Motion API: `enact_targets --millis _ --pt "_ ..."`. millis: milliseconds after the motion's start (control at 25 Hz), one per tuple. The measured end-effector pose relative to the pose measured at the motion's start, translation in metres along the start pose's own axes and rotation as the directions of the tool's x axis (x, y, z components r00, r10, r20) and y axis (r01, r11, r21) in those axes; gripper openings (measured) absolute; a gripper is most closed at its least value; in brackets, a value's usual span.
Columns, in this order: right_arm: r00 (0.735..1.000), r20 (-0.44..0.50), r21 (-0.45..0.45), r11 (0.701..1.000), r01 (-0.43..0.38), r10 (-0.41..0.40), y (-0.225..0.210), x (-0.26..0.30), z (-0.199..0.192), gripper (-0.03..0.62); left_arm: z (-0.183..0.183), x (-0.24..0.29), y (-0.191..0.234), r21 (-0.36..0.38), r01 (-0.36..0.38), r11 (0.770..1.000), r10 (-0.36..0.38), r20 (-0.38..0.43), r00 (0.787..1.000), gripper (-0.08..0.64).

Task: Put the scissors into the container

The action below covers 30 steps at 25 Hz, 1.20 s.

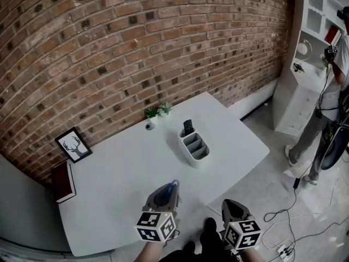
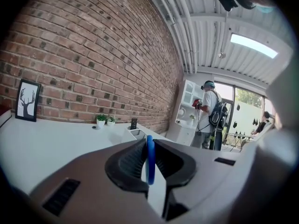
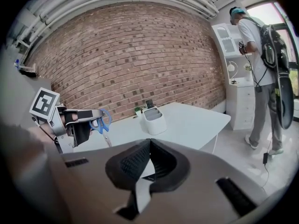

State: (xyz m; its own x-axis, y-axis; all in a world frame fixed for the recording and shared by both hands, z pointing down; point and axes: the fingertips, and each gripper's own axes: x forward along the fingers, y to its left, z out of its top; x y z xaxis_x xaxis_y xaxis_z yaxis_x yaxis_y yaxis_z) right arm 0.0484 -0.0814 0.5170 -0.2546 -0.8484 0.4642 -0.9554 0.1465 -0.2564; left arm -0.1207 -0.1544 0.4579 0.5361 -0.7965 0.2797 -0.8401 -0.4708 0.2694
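Note:
My left gripper (image 1: pixel 173 189) is shut on the blue-handled scissors (image 1: pixel 174 185) above the near edge of the white table (image 1: pixel 125 162). In the left gripper view a blue handle loop (image 2: pixel 150 160) stands clamped between the pads. The right gripper view shows the scissors (image 3: pixel 101 121) from the side, blades hanging down. The white container (image 1: pixel 194 147) with several compartments stands mid-table, well beyond the left gripper; it also shows small in the left gripper view as the container (image 2: pixel 135 133), and as the container (image 3: pixel 154 120). My right gripper (image 1: pixel 229 205) hovers off the table's near corner, jaws together and empty (image 3: pixel 149 143).
A black object (image 1: pixel 188 127) stands in the container's far compartment. A framed deer picture (image 1: pixel 73 144) and a red book (image 1: pixel 62 182) lie at the table's left, small potted plants (image 1: pixel 158 112) by the brick wall. A person (image 1: pixel 322 119) stands by a white cabinet (image 1: pixel 305 53); cables (image 1: pixel 283 217) cross the floor.

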Motion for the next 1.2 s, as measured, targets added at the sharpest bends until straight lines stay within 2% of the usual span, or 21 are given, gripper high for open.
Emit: enact_targets --millis 560,1080,1200 --pt "0.992 -0.032 -0.019 0.993 -0.120 0.119 -0.044 0.059 0.045 0.000 0.049 0.068 -0.002 -0.024 -0.083 0.996 0.084 0.065 0.994 0.044" --pt "0.981 -0.073 -0.004 0.983 -0.181 0.181 -0.070 0.091 0.056 0.000 0.098 0.121 -0.010 0.036 -0.105 0.994 0.100 0.128 0.987 0.044" --pt "0.979 -0.081 -0.003 0.982 -0.186 0.186 -0.074 0.094 0.056 0.000 0.104 0.132 -0.011 0.029 -0.096 0.995 0.092 0.136 0.986 0.044"
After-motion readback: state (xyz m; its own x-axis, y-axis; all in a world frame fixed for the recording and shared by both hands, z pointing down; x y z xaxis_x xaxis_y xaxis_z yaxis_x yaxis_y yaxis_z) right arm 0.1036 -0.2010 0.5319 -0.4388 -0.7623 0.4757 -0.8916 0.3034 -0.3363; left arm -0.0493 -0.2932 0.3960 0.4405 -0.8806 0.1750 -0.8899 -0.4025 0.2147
